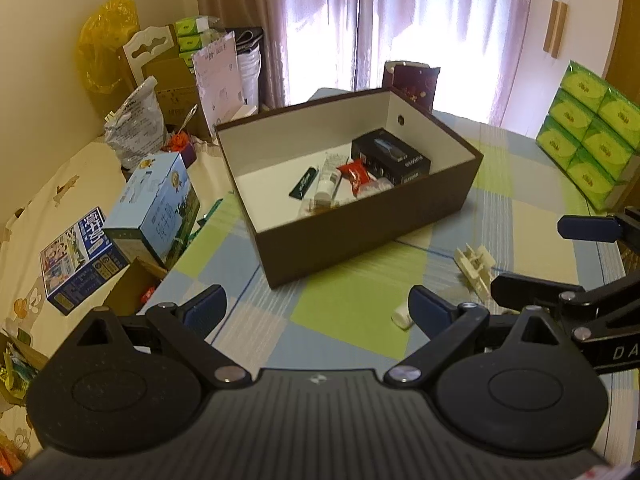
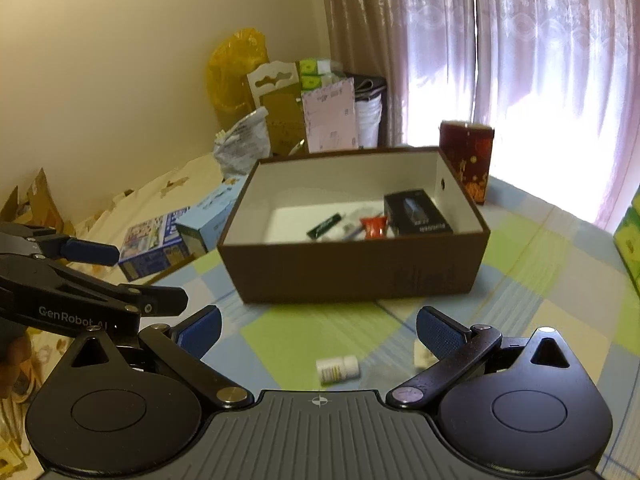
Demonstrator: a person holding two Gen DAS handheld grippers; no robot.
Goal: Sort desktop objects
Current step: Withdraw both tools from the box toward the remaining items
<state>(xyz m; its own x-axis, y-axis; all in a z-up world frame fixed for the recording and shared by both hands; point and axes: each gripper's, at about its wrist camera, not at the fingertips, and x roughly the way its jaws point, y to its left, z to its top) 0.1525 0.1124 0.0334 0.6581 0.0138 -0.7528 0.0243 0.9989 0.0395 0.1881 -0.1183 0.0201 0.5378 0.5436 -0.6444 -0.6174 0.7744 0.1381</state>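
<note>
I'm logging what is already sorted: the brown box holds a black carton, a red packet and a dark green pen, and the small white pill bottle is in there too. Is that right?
Not quite. The small white pill bottle is not in the brown box; it lies on the checked tablecloth in front of it, as the right wrist view shows. The black carton, red packet and dark green pen are inside.

Left gripper (image 1: 318,308) spread wide over checked tablecloth (image 1: 344,312), nothing between fingers. Brown box (image 1: 360,236) ahead, holding black carton (image 1: 394,160), red packet (image 1: 356,174), dark green stick (image 1: 305,184). White bottle (image 1: 402,317) and cream plastic clip (image 1: 476,266) near right finger; right gripper (image 1: 560,260) at right edge.
</note>
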